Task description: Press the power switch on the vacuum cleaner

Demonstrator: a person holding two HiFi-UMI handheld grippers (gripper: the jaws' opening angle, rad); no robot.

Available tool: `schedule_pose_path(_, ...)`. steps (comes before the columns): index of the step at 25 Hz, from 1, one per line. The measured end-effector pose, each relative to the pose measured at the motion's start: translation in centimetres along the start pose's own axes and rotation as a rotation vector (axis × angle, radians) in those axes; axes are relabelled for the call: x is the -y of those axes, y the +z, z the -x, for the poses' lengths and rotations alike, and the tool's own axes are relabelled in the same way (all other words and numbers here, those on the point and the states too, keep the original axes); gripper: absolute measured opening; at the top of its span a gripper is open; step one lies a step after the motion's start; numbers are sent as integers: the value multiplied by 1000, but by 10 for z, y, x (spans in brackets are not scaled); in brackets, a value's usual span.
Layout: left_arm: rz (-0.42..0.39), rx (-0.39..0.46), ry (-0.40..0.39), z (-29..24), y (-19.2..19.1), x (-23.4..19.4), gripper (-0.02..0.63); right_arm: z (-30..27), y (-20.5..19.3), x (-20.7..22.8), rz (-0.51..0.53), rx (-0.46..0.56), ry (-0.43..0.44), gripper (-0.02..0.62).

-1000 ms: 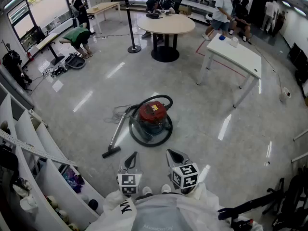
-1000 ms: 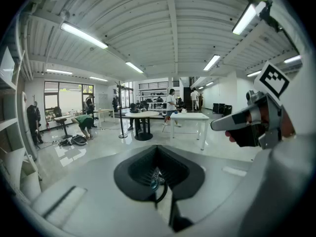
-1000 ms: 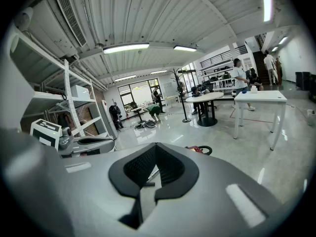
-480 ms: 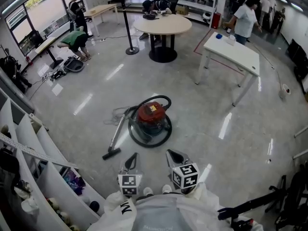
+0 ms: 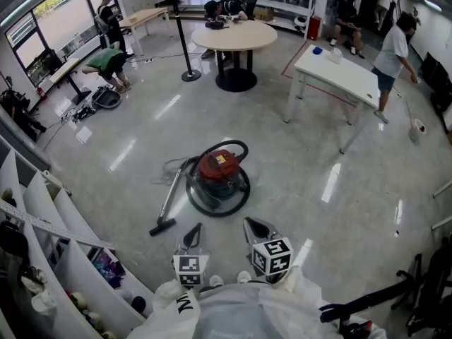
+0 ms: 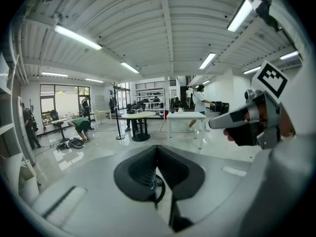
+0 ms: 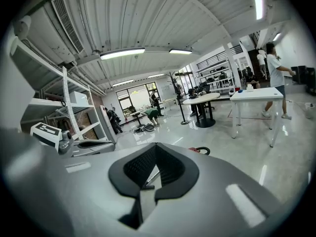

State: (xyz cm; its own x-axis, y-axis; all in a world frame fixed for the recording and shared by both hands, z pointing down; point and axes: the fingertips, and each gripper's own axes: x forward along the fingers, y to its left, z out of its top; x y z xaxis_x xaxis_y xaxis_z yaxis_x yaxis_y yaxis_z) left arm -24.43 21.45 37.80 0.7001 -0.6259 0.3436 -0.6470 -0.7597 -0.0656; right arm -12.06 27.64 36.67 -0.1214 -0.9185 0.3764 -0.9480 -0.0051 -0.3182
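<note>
The floor nozzle (image 5: 162, 225) lies on the polished floor, left of the red canister vacuum cleaner (image 5: 216, 169). My left hand-held gripper (image 5: 195, 228) hangs near the vacuum cleaner but apart from it, jaws pressed together on nothing. My right hand-held gripper (image 5: 248, 223) is beside it, likewise closed and empty.
</note>
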Motion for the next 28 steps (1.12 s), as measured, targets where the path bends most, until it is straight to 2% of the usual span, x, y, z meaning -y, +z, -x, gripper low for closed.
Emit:
schedule_pose_path(15, -52, 18, -78, -29, 19, 52, 0, 32, 2, 53, -42, 45, -69, 0)
schedule_pose_path(28, -52, 6, -134, -65, 18, 62, 0, 27, 0, 84, -64, 27, -126, 0)
